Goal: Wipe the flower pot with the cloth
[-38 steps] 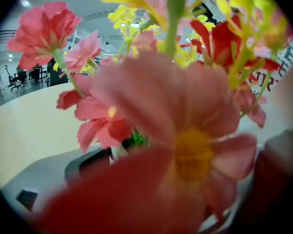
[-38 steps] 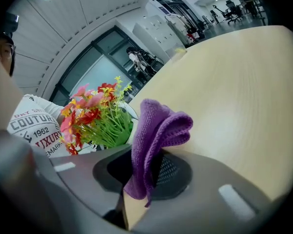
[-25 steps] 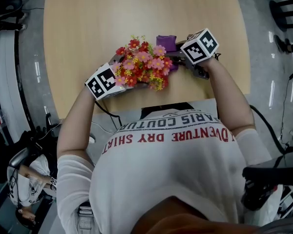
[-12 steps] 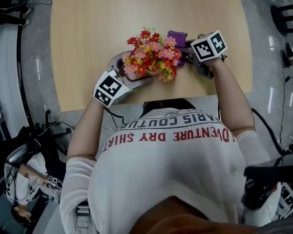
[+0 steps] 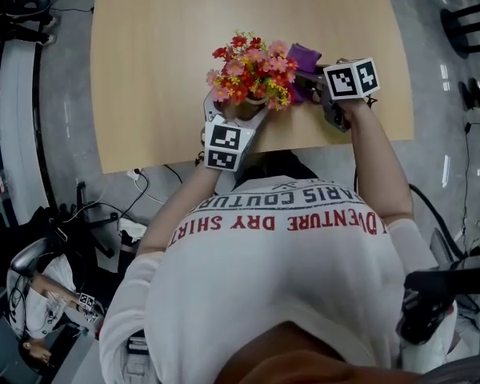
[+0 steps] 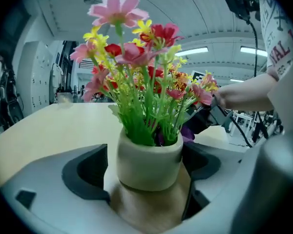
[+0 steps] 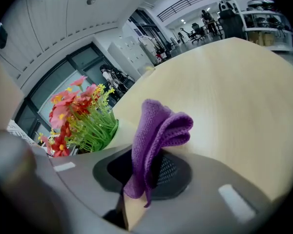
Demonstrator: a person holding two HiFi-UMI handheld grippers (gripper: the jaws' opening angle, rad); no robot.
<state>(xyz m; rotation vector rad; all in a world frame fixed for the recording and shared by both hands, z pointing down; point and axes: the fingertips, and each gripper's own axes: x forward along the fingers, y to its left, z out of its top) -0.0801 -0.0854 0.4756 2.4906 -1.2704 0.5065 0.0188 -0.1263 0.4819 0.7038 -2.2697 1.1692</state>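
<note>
The left gripper (image 5: pixel 237 115) and the right gripper (image 5: pixel 314 77) are the only two tools in the head view. With them are one flower pot (image 5: pixel 249 103), one bunch of flowers (image 5: pixel 252 66) and one purple cloth (image 5: pixel 302 54). The left gripper reaches in over the near edge of the table (image 5: pixel 160 54) and brackets the pot. The right gripper comes in from the right, with the cloth at its tip just beside the flowers. The pot stands close to the near edge. Bare tabletop runs wide beyond it and to its left.

In the left gripper view, the left gripper (image 6: pixel 147 191) has its jaws closed against the two sides of the cream flower pot (image 6: pixel 149 162), which stands upright. The right gripper (image 6: pixel 211 115) shows behind the stems, with a bit of cloth (image 6: pixel 188 133) low beside the pot.

In the right gripper view, the right gripper (image 7: pixel 145 177) is clamped on the folded cloth (image 7: pixel 158 130), which stands up out of the jaws. The flower pot (image 7: pixel 118 130) is just left of the cloth. Whether they touch cannot be made out. Open table (image 7: pixel 224 96) stretches ahead and to the right.
</note>
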